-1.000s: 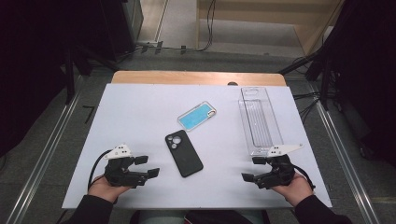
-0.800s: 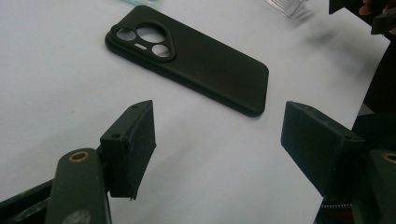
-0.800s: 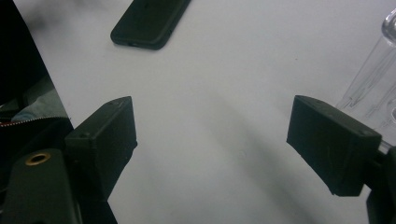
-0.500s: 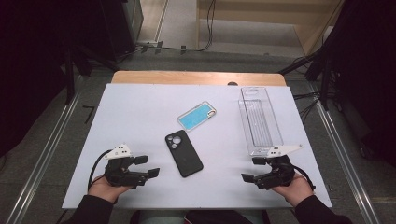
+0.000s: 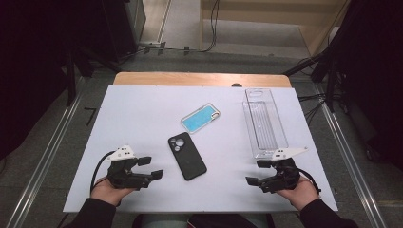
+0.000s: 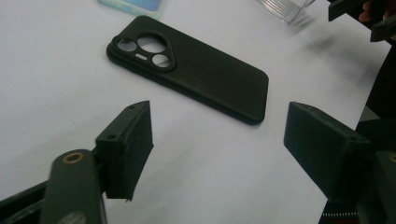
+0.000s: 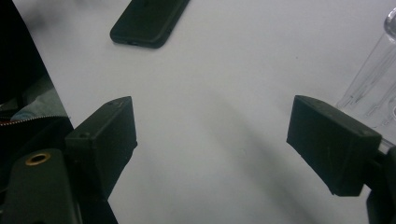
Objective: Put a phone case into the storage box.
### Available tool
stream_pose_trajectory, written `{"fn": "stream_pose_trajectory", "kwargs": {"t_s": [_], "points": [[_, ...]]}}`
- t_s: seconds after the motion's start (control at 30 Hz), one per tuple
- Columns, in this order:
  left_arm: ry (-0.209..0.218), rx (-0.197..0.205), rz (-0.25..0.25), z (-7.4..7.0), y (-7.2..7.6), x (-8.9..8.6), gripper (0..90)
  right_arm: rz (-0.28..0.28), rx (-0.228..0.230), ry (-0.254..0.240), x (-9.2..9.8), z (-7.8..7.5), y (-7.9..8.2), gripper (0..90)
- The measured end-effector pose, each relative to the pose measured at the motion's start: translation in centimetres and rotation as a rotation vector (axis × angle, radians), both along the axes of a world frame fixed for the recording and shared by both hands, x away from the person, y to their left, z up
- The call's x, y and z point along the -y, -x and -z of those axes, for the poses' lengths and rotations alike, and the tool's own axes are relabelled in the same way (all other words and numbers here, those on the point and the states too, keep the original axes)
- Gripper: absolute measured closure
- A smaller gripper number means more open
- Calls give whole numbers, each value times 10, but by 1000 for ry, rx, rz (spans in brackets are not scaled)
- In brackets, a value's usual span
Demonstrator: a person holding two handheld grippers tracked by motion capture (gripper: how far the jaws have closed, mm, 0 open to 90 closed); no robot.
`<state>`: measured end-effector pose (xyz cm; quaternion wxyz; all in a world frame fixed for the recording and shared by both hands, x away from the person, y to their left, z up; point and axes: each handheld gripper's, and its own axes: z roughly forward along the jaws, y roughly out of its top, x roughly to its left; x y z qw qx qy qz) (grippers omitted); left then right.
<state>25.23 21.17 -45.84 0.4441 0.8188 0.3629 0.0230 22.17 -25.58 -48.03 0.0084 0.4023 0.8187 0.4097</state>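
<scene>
L tongs rest near front-left of the white surface, jaws just opened a bit wider, nothing btwn them. Black phone case lies flat, camera cutouts up, just beside L tongs, untouched. R tongs wide, empty, next to clear tray. Blue case farther back
</scene>
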Motion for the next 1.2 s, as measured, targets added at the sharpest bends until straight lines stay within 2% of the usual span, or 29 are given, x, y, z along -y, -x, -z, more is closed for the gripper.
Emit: {"fn": "stream_pose_trajectory", "kwargs": {"t_s": [0.07, 0.1, 0.17, 0.2, 0.23, 0.33, 0.43, 0.53, 0.77, 0.9, 1.2], "points": [[11, 2, 6, -1, -2, 2, 223, -1, 1, -1, 0, 0, 0, 141], [17, 4, 10, -1, -3, 3, 190, 0, 1, -2, 0, 0, 0, 141], [17, -9, 30, -3, -6, 6, 51, -2, 1, 0, 0, 0, 0, 141], [5, -12, 36, -3, -8, 9, 51, -2, 1, 0, 0, 0, 0, 141], [0, -12, 41, -3, -9, 10, 0, -3, 2, -1, 0, 0, 0, 141], [-11, -15, 68, -3, -11, 14, 0, -1, 2, -2, 1, 0, 0, 141], [-22, -26, 66, -3, -14, 17, 0, 0, 3, -3, 1, 0, 1, 140], [-31, -19, 63, -4, -16, 19, 0, 0, 2, -4, 1, 0, 1, 141], [-4, -13, 74, -9, -24, 25, 0, -2, 1, -6, 1, 0, 1, 141], [-24, -6, 75, -11, -30, 29, 0, 0, 1, -5, 1, 0, 1, 140], [-39, 2, 73, -12, -43, 36, 0, 1, 0, -7, 2, -1, 1, 141]]}}
